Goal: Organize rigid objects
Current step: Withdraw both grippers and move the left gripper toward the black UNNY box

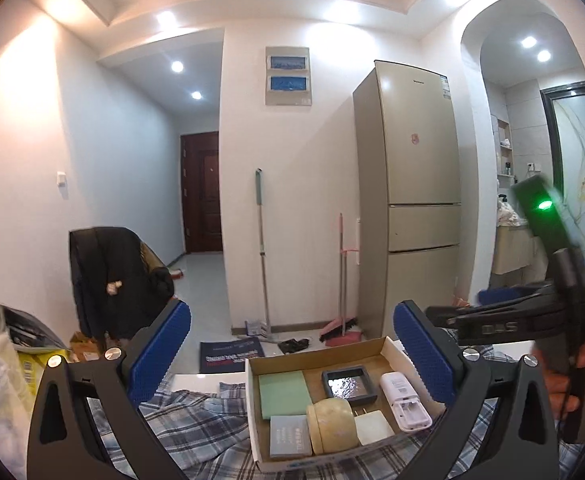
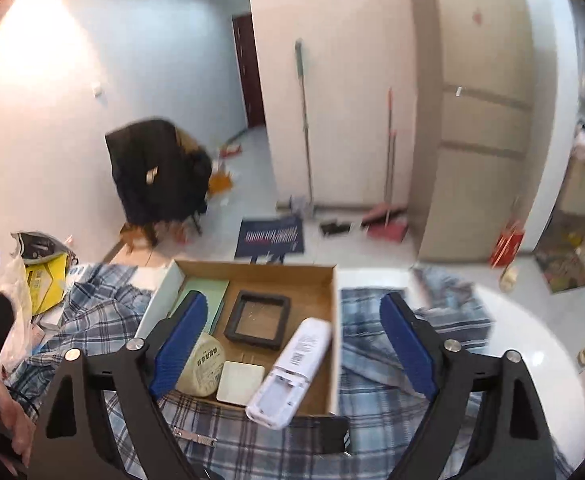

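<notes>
Blue ribbed rubber lines both pairs of my pads, and both pairs stand wide apart with nothing between them. My right gripper (image 2: 292, 344) hangs over the near edge of the cardboard box (image 2: 334, 320), and my left gripper (image 1: 292, 356) looks into the same box from a little further off.

Closest under my right jaws lies the white remote (image 2: 292, 372), back side up with its battery bay open at the near end, which juts over the box's near edge. I judge it light, stiff and smooth plastic, so it could slip; I would pinch it across its narrow width near the middle, clear of the open bay.

Beside it sits the white square adapter (image 2: 239, 383), its prongs pointing away from me: small, hard, easy to grip on its flat sides. Touching that is the pale round tin (image 2: 202, 364), probably light but curved, so my pads need its flat faces or it may roll out.

Further in lies the dark square frame (image 2: 257, 316), whose clear centre may be fragile; I would take it by an edge bar. The green flat card (image 2: 208, 300) lies along the far left wall, thin and hard to get under. The grey booklet (image 1: 289, 436) shows only from the left.

The box rests on checked cloth (image 2: 388, 396), soft footing that may let it slide.
</notes>
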A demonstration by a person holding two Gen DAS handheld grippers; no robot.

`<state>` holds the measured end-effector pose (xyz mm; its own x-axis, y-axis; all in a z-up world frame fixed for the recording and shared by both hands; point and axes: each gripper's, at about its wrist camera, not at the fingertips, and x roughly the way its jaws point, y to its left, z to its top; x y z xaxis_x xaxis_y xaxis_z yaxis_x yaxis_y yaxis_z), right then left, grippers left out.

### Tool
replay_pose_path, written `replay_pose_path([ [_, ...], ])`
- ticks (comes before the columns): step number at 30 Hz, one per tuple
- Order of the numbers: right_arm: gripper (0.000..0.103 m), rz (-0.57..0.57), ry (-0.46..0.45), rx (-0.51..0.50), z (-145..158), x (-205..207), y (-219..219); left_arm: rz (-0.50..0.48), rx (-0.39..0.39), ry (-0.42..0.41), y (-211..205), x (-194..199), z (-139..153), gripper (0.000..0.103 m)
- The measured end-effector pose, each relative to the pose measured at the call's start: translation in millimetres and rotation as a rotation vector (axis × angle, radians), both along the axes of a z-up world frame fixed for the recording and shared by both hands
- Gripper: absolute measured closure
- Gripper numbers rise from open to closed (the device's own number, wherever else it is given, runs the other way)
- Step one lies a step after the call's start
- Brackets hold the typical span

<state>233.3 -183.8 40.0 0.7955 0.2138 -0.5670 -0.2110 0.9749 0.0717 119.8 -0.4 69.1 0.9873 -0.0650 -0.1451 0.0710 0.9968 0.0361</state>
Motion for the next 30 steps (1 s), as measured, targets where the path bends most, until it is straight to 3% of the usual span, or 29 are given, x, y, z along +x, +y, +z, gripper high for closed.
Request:
replay_pose_path([
  [6,0.000,-0.014,-0.134,0.028,20,-63,-21,0.044,-0.014,0.045,-1,-28,2,0.000],
  [8,0.000,-0.028,-0.186,0.033,21,-84,-29,0.047,-0.030,0.048,2,-41,-7,0.000],
  [13,0.000,-0.083,-0.286,0.024,9,-122,-38,0.029,-0.069,0.145,0,-53,-26,0.000],
  [24,0.000,-0.089,-0.370,-0.025,-13,-155,-48,-0.105,-0.005,0.326,-37,-67,-50,0.000],
  [30,0.000,-0.123,-0.324,0.006,-30,-146,-67,-0.139,-0.003,0.476,-50,-46,-83,0.008],
])
